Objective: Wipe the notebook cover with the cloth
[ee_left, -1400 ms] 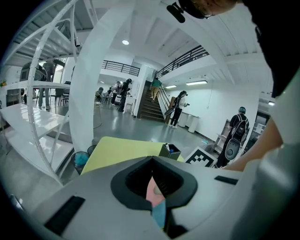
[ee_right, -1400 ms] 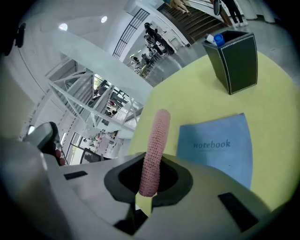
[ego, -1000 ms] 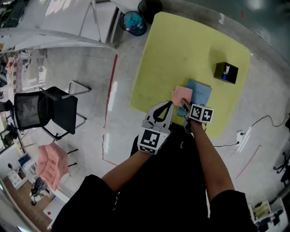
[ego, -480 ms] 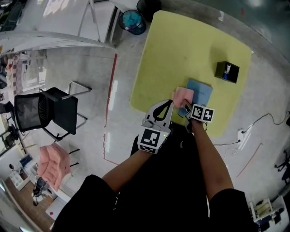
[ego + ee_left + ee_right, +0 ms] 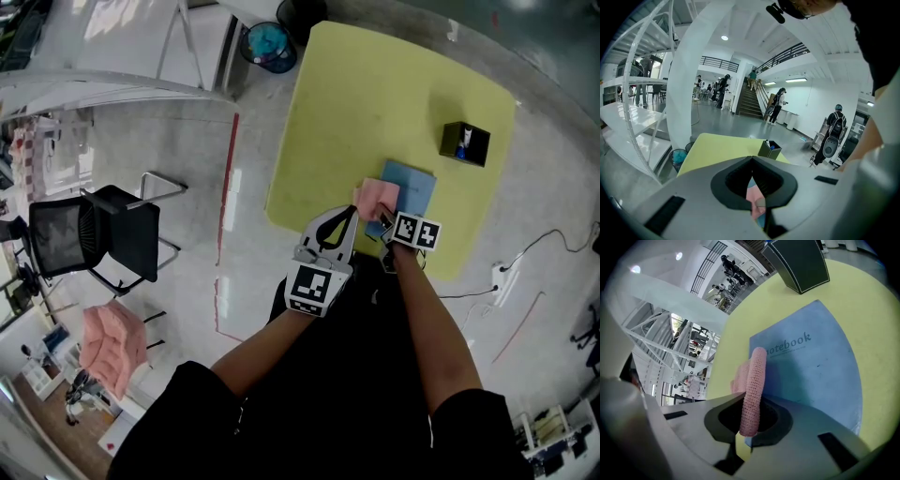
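Two hand-held grippers work at the near edge of a yellow-green table (image 5: 375,94) in the head view. The right gripper (image 5: 384,218) is closed on a pink cloth (image 5: 377,196) that overlaps the left edge of a blue notebook (image 5: 412,187). The left gripper (image 5: 351,214) hovers just beside it over the table's edge. A black box (image 5: 464,143) stands well apart, toward the far right corner.

Left gripper view: the left gripper (image 5: 752,159) has its jaws together with nothing between them. Cloth (image 5: 753,197) shows through the gap below, the table (image 5: 717,145) and box (image 5: 768,149) beyond.

Right gripper view: the right gripper (image 5: 751,405) is clamped on the cloth (image 5: 754,376), which rises in a fold over the notebook (image 5: 815,366) lying flat on the table (image 5: 876,333). The box (image 5: 799,263) sits past the notebook's far edge.
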{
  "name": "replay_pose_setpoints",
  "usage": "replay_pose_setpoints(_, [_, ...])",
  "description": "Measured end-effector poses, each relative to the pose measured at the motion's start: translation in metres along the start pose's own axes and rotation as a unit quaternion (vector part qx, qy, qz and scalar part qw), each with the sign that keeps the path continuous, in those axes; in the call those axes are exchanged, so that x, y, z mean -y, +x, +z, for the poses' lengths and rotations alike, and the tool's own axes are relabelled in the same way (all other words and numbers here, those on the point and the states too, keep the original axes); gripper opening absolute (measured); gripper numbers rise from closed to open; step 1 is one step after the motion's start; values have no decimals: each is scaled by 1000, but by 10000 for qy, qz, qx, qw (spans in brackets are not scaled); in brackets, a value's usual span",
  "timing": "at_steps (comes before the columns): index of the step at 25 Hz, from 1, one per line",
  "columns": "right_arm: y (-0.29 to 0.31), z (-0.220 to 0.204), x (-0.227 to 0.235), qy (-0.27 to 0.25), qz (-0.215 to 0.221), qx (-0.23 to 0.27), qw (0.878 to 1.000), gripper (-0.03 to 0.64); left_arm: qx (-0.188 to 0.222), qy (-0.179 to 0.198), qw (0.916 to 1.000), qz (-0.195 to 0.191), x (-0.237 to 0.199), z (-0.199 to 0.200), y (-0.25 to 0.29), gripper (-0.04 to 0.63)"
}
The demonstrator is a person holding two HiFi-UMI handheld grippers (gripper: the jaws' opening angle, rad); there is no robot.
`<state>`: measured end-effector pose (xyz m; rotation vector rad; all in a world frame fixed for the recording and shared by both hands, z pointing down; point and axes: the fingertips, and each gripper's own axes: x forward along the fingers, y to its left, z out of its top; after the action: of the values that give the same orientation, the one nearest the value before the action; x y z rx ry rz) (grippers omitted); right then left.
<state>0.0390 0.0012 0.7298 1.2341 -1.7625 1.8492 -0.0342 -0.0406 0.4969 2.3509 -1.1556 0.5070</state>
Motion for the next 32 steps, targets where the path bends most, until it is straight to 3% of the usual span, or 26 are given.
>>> replay_pose_setpoints(32, [-36,2,37,151,-208,222,9994,35,-64,206,9994,-276,27,1,5,6])
